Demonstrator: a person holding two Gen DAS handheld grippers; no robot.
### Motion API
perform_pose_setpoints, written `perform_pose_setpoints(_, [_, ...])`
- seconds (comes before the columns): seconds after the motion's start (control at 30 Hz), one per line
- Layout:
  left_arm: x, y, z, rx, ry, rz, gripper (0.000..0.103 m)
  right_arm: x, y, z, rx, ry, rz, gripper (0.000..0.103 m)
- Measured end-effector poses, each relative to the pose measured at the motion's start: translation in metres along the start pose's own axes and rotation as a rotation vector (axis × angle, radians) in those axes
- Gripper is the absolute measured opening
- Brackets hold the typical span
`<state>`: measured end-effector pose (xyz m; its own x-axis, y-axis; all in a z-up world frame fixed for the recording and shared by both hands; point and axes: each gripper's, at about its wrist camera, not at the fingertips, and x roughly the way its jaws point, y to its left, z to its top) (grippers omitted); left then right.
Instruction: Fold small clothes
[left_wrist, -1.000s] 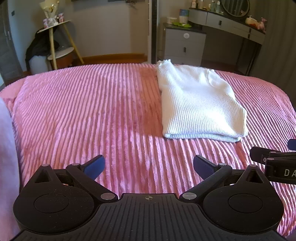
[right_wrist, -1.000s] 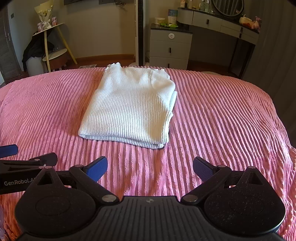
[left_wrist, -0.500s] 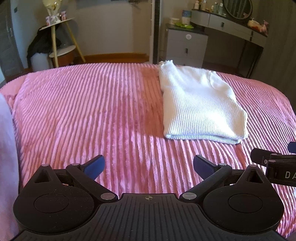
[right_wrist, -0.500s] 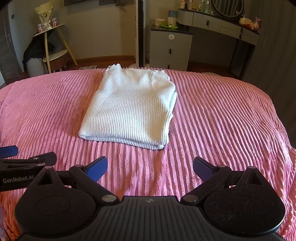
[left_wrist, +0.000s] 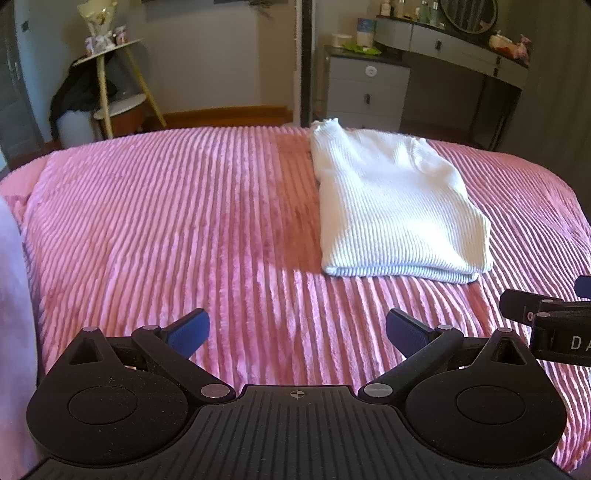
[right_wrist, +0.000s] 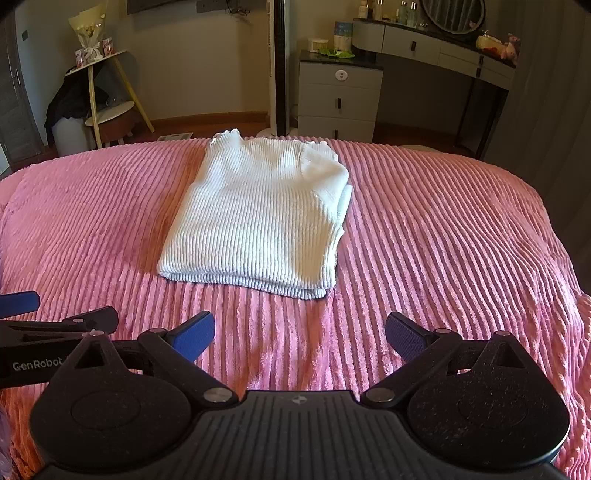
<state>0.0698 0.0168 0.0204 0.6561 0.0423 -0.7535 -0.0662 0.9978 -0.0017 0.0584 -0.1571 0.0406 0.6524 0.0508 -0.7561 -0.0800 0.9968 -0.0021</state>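
A white ribbed knit sweater (left_wrist: 395, 206) lies folded into a rectangle on the pink ribbed bedspread (left_wrist: 166, 229). It also shows in the right wrist view (right_wrist: 258, 218), near the bed's far edge. My left gripper (left_wrist: 297, 330) is open and empty, hovering over the bedspread short of the sweater and to its left. My right gripper (right_wrist: 299, 332) is open and empty, just in front of the sweater's near edge. Each gripper shows at the other view's side edge.
Past the bed stand a grey drawer cabinet (right_wrist: 338, 98), a dressing table with a round mirror (right_wrist: 443, 40), a tall tower fan (right_wrist: 279, 66) and a wooden side shelf with a bouquet (right_wrist: 96, 74). A pale cloth (left_wrist: 11, 332) is at the left edge.
Both grippers have drawn slightly back and tilted a little; the sweater sits a touch farther away in both views. The jaws stay open and the sweater has not moved.
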Motion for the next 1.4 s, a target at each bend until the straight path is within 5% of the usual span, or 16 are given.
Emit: perform_pose_setpoints(1.4, [0.0024, -0.0040, -0.0009, 0.033, -0.007, -0.012, 0.103, 0.0000, -0.0011, -0.0014, 0.010, 0.001, -0.002, 0.099])
